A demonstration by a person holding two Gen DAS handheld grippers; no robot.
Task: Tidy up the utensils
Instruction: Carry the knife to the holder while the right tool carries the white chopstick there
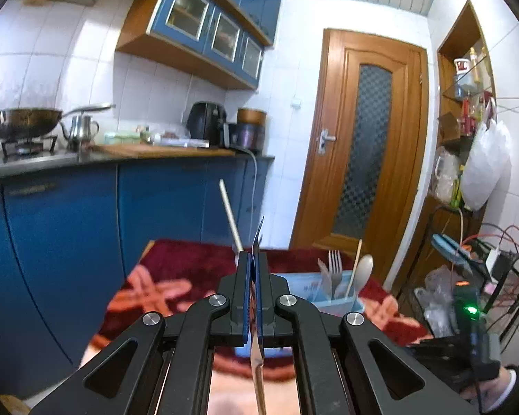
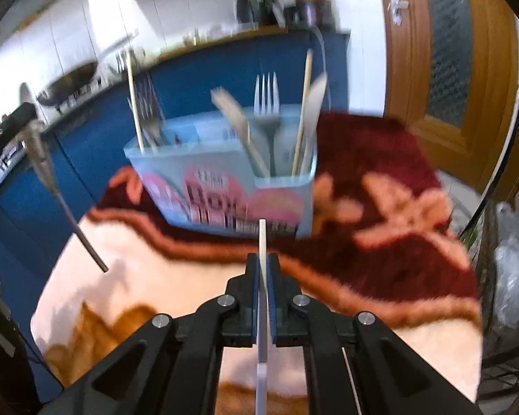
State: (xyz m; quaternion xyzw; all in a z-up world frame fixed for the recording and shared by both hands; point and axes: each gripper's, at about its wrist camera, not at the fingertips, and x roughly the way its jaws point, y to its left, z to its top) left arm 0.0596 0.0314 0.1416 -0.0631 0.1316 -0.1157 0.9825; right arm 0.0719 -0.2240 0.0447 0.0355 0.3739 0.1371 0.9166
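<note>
Left gripper (image 1: 255, 259): fingers clamped flat on a thin metal utensil (image 1: 258, 373), edge-on between the pads; one end runs back under the mechanism, the kind of utensil is hard to tell from here. In the right wrist view the same piece (image 2: 41, 159) hangs at far left, dark handle end pointing down over the blanket.

Right gripper (image 2: 263, 259): fingers clenched on a slim white utensil (image 2: 262, 242), its tip poking just past the fingertips, the rest trailing back beneath the gripper.

Straight ahead of the right fingers, close: pale blue holder box (image 2: 221, 186) with pink print, standing on the red-and-cream blanket (image 2: 380, 173). Blurred. Inside, right compartment: a fork (image 2: 266, 103) upright, a chopstick (image 2: 302, 114), a spoon leaning. Left compartment: another chopstick (image 2: 134, 103) and a blurred metal piece.

From the left fingers, the box (image 1: 315, 287) sits ahead and to the right, well apart.

Beyond the table: blue cabinets (image 1: 69, 228), a wok (image 1: 26, 122) and kettle (image 1: 81, 129) on the counter at left, wooden door (image 1: 363, 145) at right. A wire rack (image 1: 481, 276) with cables and bags crowds the right side.
</note>
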